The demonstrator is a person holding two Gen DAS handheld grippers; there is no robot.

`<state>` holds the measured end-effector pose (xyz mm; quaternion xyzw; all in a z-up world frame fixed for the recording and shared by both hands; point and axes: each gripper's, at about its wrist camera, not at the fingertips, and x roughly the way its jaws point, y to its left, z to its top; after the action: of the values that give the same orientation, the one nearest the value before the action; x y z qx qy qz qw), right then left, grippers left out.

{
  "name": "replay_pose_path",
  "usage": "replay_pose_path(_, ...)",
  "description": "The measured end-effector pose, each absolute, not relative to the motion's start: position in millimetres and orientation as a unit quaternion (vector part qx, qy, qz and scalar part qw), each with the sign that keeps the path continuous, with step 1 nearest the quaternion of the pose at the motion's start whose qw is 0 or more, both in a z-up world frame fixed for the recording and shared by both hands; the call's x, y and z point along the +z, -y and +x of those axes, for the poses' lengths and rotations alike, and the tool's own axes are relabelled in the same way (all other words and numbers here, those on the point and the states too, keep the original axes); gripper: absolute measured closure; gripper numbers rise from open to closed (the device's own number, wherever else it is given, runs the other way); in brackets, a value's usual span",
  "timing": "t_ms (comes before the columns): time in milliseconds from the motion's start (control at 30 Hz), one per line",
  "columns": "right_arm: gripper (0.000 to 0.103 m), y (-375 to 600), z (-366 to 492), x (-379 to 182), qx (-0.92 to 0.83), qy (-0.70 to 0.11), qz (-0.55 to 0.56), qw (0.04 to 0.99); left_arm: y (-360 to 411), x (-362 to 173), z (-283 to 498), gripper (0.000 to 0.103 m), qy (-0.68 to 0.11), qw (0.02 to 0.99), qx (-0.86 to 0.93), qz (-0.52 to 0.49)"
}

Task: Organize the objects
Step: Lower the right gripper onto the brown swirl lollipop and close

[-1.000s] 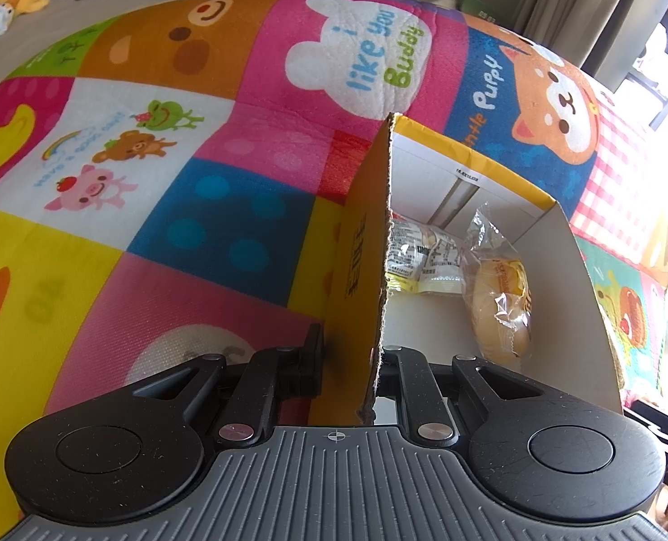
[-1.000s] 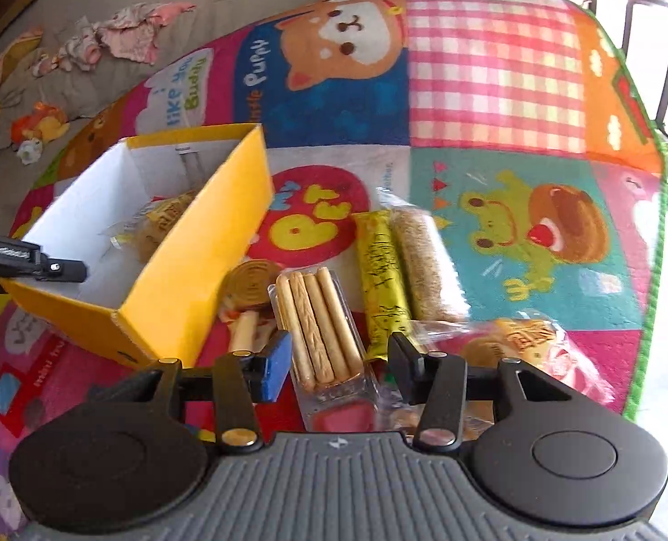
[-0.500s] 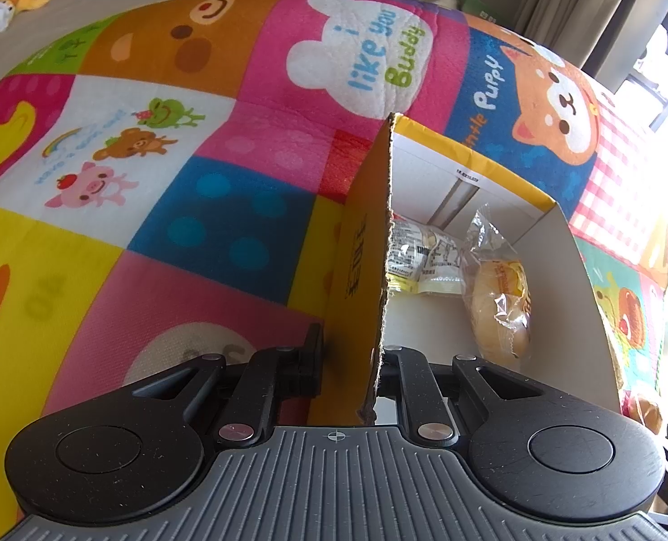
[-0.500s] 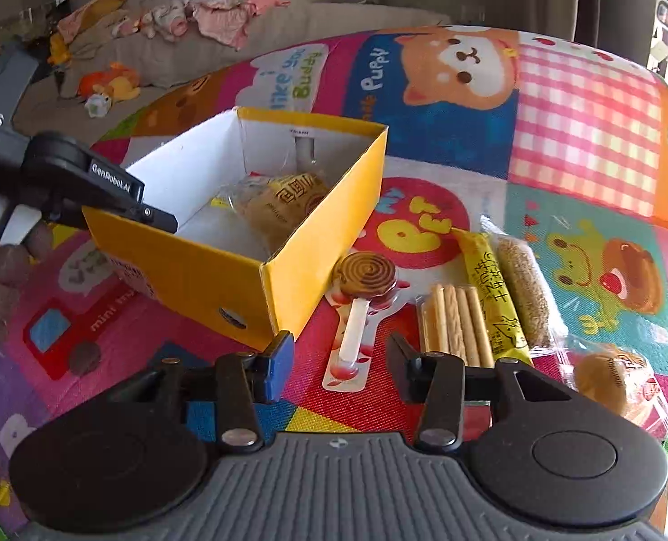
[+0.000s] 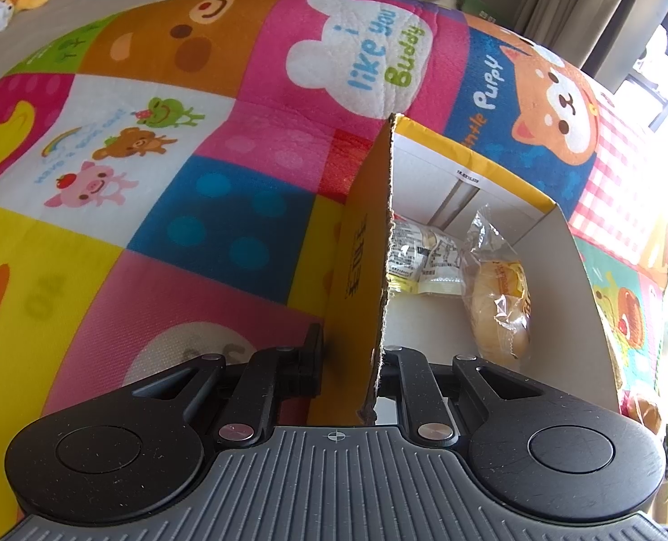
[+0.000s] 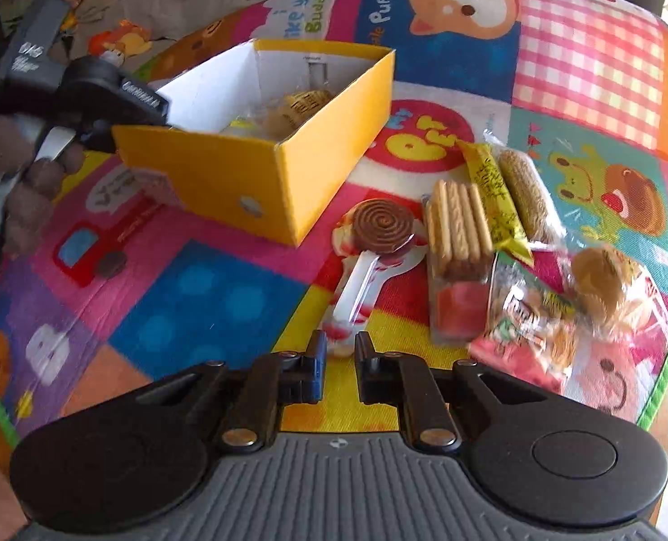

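your left gripper (image 5: 350, 360) is pinching the side wall of the yellow box (image 6: 262, 180), one finger outside and one inside, and it holds the box flat on the play mat (image 5: 208, 234). two wrapped snacks already sit in the box. your right gripper (image 6: 336, 367) hangs low over the mat, its fingers nearly pressed together with only a small gap, right at the stick end of the swirl lollipop (image 6: 381, 227). i cannot tell if it grips the stick. it looks like the lollipop goes next, so get a firm hold and carry it into the box. the biscuit pack (image 6: 458, 230) and other snacks wait beside it.
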<state>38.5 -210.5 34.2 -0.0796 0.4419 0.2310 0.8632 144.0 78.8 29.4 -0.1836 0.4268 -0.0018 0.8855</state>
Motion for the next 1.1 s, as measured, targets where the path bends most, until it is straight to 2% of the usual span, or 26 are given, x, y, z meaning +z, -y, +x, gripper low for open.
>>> replay_pose_path(100,0.088,208.9,17.7,40.0,0.243,-0.435,-0.106,0.86,-79.4,29.1,144.1,0.087,-0.427,0.885,-0.002,-0.185)
replay_pose_path(167,0.083,209.0,14.9,45.7,0.23,-0.421,-0.109,0.871,-79.8,29.0,144.1,0.086,-0.427,0.885,-0.003,-0.186)
replay_pose_path(233,0.067,212.0,24.5,51.6,0.214,-0.408,-0.086,0.884,-79.9,29.0,144.1,0.086,-0.427,0.885,-0.003,-0.186)
replay_pose_path(300,0.058,211.6,36.0,52.6,0.198,-0.4,-0.064,0.893,-79.8,28.9,144.2,0.086,-0.427,0.885,-0.003,-0.186)
replay_pose_path(533,0.056,197.8,78.6,28.4,0.181,-0.42,-0.033,0.889,-80.2,28.6,144.1,0.086,-0.428,0.884,-0.004,-0.186)
replay_pose_path(600,0.049,194.7,86.1,24.4,0.175,-0.405,-0.039,0.896,-79.8,28.8,144.2,0.086,-0.429,0.884,-0.004,-0.186)
replay_pose_path(733,0.043,193.7,101.5,18.6,0.168,-0.39,-0.046,0.904,-80.0,28.8,143.8,0.086,-0.429,0.883,-0.004,-0.187)
replay_pose_path(867,0.044,191.8,103.7,18.8,0.172,-0.386,-0.053,0.905,-79.7,29.1,143.3,0.086,-0.43,0.883,-0.003,-0.187)
replay_pose_path(933,0.051,192.3,100.8,19.9,0.172,-0.386,-0.055,0.905,-79.8,29.0,143.4,0.086,-0.43,0.883,-0.003,-0.188)
replay_pose_path(1000,0.063,195.4,95.2,23.6,0.178,-0.387,-0.051,0.903,-80.0,29.2,143.7,0.086,-0.431,0.883,-0.003,-0.188)
replay_pose_path(1100,0.063,201.5,85.0,29.0,0.182,-0.401,-0.044,0.897,-80.0,29.2,143.8,0.086,-0.43,0.883,-0.003,-0.188)
